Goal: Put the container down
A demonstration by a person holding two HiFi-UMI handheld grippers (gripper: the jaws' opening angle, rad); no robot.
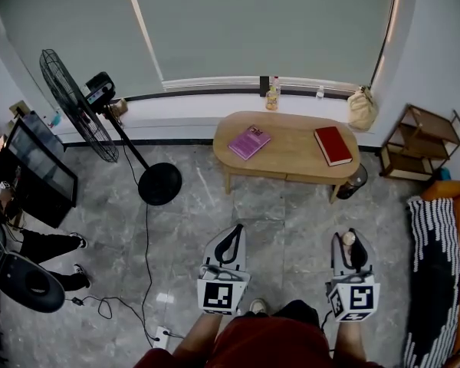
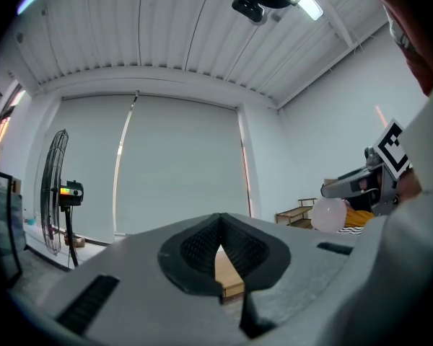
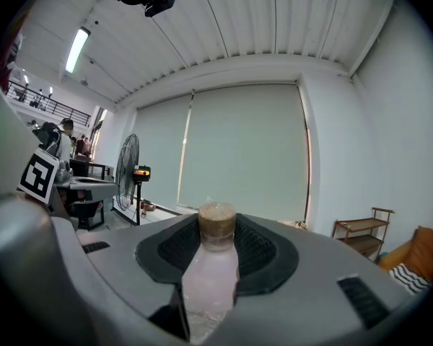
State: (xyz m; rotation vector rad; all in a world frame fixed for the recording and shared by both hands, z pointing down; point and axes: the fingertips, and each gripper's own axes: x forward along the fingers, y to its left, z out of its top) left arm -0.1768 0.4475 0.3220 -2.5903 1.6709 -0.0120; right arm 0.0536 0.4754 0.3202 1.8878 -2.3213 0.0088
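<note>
The container is a pale translucent bottle (image 3: 211, 283) with a brown cap (image 3: 216, 219). It stands upright between the ribbed pads of my right gripper (image 3: 216, 242), which is shut on it. In the head view the right gripper (image 1: 351, 245) is at the lower right with the bottle's cap (image 1: 349, 238) showing, held over the grey floor. My left gripper (image 1: 231, 238) is beside it at the left, its tips touching and nothing held. In the left gripper view the left gripper (image 2: 218, 229) is shut and empty, and the bottle (image 2: 328, 215) shows at the right.
A light wooden oval table (image 1: 287, 162) stands ahead with a pink book (image 1: 249, 142) and a red book (image 1: 333, 145) on it. A dark bin (image 1: 353, 181) sits at its right leg. A standing fan (image 1: 80, 106) is at the left and a wooden shelf (image 1: 425, 140) at the right. A seated person's legs (image 1: 50, 244) are at the far left.
</note>
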